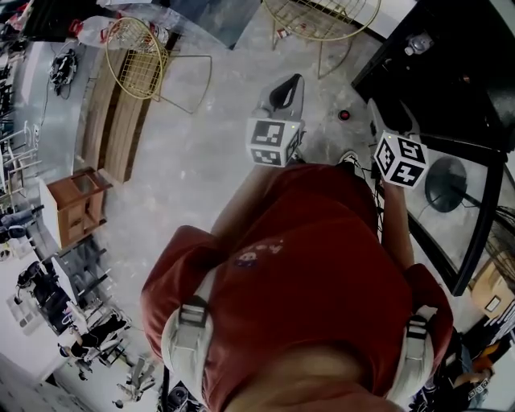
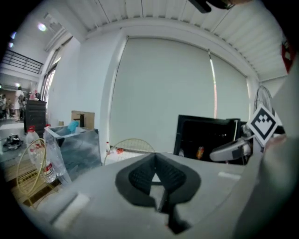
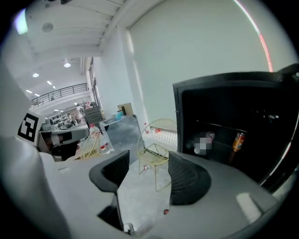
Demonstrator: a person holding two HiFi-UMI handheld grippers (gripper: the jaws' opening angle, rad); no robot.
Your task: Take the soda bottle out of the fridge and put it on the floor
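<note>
The black fridge (image 3: 243,116) stands open in front of my right gripper (image 3: 148,161), whose jaws are open and hold nothing. On a shelf inside stands an orange can (image 3: 238,141); beside it is a small object half covered by a blurred patch, so I cannot tell whether it is the soda bottle. My left gripper (image 2: 155,161) is shut and empty, pointing at the room with the fridge (image 2: 210,135) to its right. In the head view both grippers are held out in front of a red shirt, the left gripper (image 1: 283,90) over the floor.
The fridge's glass door (image 1: 459,201) swings open at the right. Two yellow wire chairs (image 1: 137,56) (image 1: 322,16) stand on the concrete floor. A clear plastic bottle with a red label (image 2: 46,161) rests by the left chair. A small wooden cabinet (image 1: 72,205) is at the left.
</note>
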